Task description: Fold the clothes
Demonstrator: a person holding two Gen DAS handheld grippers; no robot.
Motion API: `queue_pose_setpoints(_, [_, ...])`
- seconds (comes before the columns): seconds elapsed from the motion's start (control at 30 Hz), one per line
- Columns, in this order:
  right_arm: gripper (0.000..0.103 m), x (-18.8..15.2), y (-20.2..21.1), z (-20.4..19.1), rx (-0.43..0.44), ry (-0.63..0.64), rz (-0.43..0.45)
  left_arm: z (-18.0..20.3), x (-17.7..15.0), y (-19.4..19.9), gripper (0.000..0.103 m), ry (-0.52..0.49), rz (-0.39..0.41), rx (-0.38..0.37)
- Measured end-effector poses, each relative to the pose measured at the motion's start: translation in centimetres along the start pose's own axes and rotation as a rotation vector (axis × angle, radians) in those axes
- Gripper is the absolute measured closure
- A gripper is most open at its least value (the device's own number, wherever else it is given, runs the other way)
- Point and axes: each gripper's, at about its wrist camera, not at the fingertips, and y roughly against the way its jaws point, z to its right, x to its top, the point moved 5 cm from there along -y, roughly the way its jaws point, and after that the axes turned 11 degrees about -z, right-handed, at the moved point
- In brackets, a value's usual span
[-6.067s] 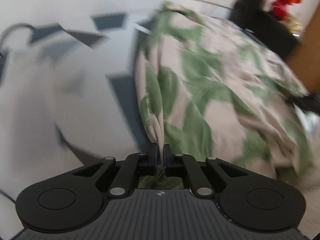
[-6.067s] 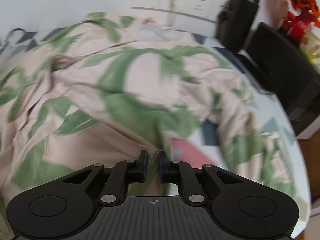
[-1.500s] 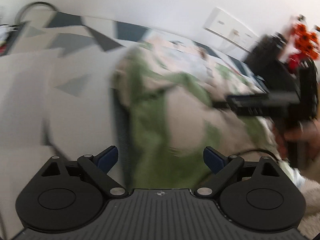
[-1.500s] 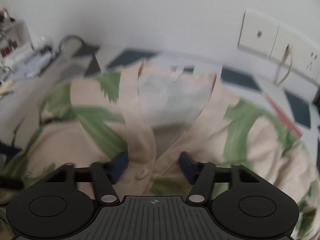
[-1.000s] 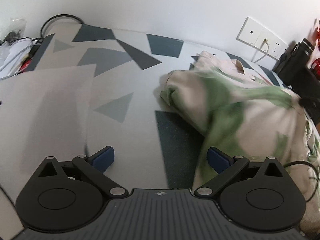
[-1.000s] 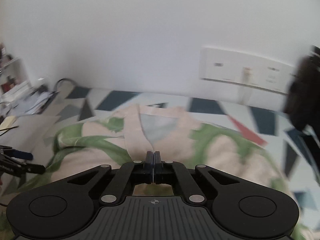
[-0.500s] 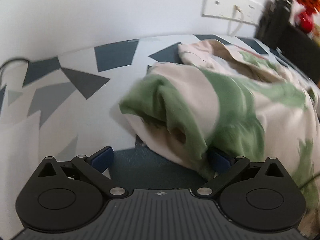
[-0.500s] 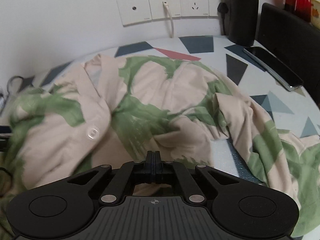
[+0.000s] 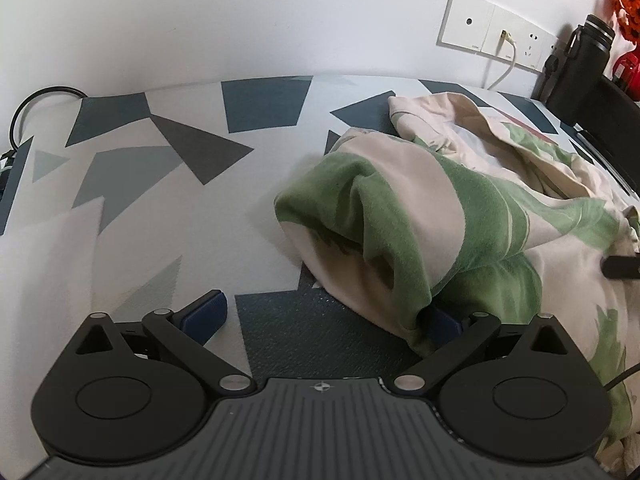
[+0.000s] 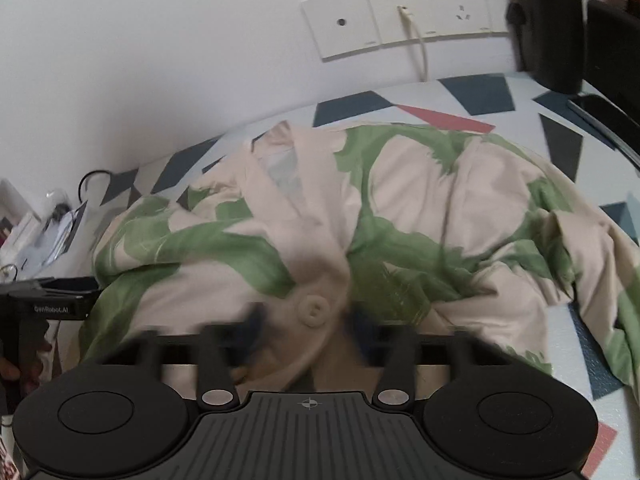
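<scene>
**Shirt dropped in a heap, both grippers low over it**

A second earlier the right gripper's fingers had been pressed together above the shirt; now they were parting, blurred, and it had sunk closer to the cloth. The tablecloth point(image 9: 168, 184), white with dark triangles, covered the table up to the wall. On it the shirt point(image 10: 420, 216), beige with green leaves, lay crumpled, collar toward the wall. The left gripper point(image 9: 324, 316) stood wide open at the shirt's edge: one sleeve's cuff point(image 9: 360, 232) bulged between its fingers, resting against the right-hand one, the other finger apart over bare tablecloth. The right gripper point(image 10: 306, 328) hung over the front placket, its jaws opening with a beige button point(image 10: 314, 309) and the placket between them, though the blur hid any contact. A wall socket panel point(image 10: 400, 20) showed behind.
</scene>
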Motion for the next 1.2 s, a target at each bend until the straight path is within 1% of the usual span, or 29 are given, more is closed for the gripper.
queue_pose_setpoints(0.03, [0.092, 0.0, 0.5, 0.0, 0.006, 0.007, 0.019, -0.2, 0.1, 0.1, 0.000, 0.010, -0.003, -0.009])
queue_pose_setpoints(0.07, [0.095, -0.1, 1.1, 0.4, -0.015, -0.007, 0.038, -0.5, 0.2, 0.2, 0.000, 0.026, -0.004, -0.019])
queue_pose_setpoints(0.17, [0.095, -0.6, 2.9, 1.8, -0.078, -0.051, 0.095, -0.9, 0.2, 0.3, 0.000, 0.064, 0.021, -0.076])
queue_pose_setpoints(0.2, [0.096, -0.8, 3.4, 2.4, -0.098, -0.067, 0.108, -0.9, 0.3, 0.2, 0.000, 0.065, 0.026, -0.073])
queue_pose_setpoints(0.27, [0.096, -2.0, 2.6, 3.9, -0.134, -0.116, 0.064, -0.5, 0.6, -0.1, 0.000, 0.055, 0.030, -0.039])
queue_pose_setpoints(0.33, [0.096, -3.0, 1.8, 4.6, -0.146, -0.131, 0.050, 0.4, 1.0, -0.5, 0.000, 0.024, 0.028, -0.028])
queue_pose_setpoints(0.47, [0.095, -3.4, 1.3, 4.1, -0.180, -0.107, 0.055, 2.9, 2.0, -1.2, 0.000, -0.068, 0.018, -0.072])
queue_pose_setpoints(0.57, [0.095, -3.3, 1.3, 4.3, -0.174, -0.106, 0.052, 4.0, 2.3, -1.8, 0.001, -0.126, 0.024, -0.041])
queue_pose_setpoints(0.6, [0.095, -3.4, 1.3, 4.2, -0.173, -0.105, 0.054, 3.9, 2.4, -1.9, 0.006, -0.128, 0.029, -0.038])
queue_pose_setpoints(0.63, [0.095, -3.5, 1.4, 4.2, -0.171, -0.106, 0.056, 3.8, 2.6, -1.8, 0.027, -0.126, 0.030, -0.017])
queue_pose_setpoints(0.67, [0.095, -3.5, 1.4, 4.2, -0.169, -0.109, 0.057, 3.6, 2.9, -1.5, 0.045, -0.123, 0.028, -0.006])
queue_pose_setpoints(0.7, [0.095, -3.4, 1.3, 4.4, -0.167, -0.113, 0.057, 3.4, 3.2, -1.2, 0.082, -0.120, 0.023, -0.007])
queue_pose_setpoints(0.73, [0.095, -3.4, 1.3, 4.5, -0.166, -0.115, 0.057, 3.2, 3.4, -1.0, 0.101, -0.103, 0.006, -0.039])
queue_pose_setpoints(0.77, [0.095, -3.5, 1.4, 4.5, -0.165, -0.116, 0.057, 3.0, 3.5, -0.9, 0.101, -0.092, -0.004, -0.062])
queue_pose_setpoints(0.8, [0.095, -3.5, 1.3, 4.5, -0.166, -0.116, 0.057, 2.8, 3.4, -0.8, 0.101, -0.089, -0.007, -0.070])
queue_pose_setpoints(0.93, [0.095, -3.4, 1.3, 4.5, -0.165, -0.123, 0.053, 3.2, 2.6, 0.3, 0.102, -0.121, 0.010, -0.084])
queue_pose_setpoints(1.03, [0.095, -3.3, 1.4, 4.6, -0.159, -0.145, 0.044, 2.7, 2.9, 2.8, 0.102, -0.087, 0.093, -0.065])
queue_pose_setpoints(1.1, [0.095, -3.0, 1.7, 4.2, -0.139, -0.150, 0.047, 1.9, 3.6, 5.4, 0.102, -0.067, 0.173, -0.038])
queue_pose_setpoints(1.2, [0.095, -2.6, 2.1, 2.8, -0.114, -0.098, 0.059, 0.8, 5.1, 10.5, 0.102, -0.066, 0.326, 0.053])
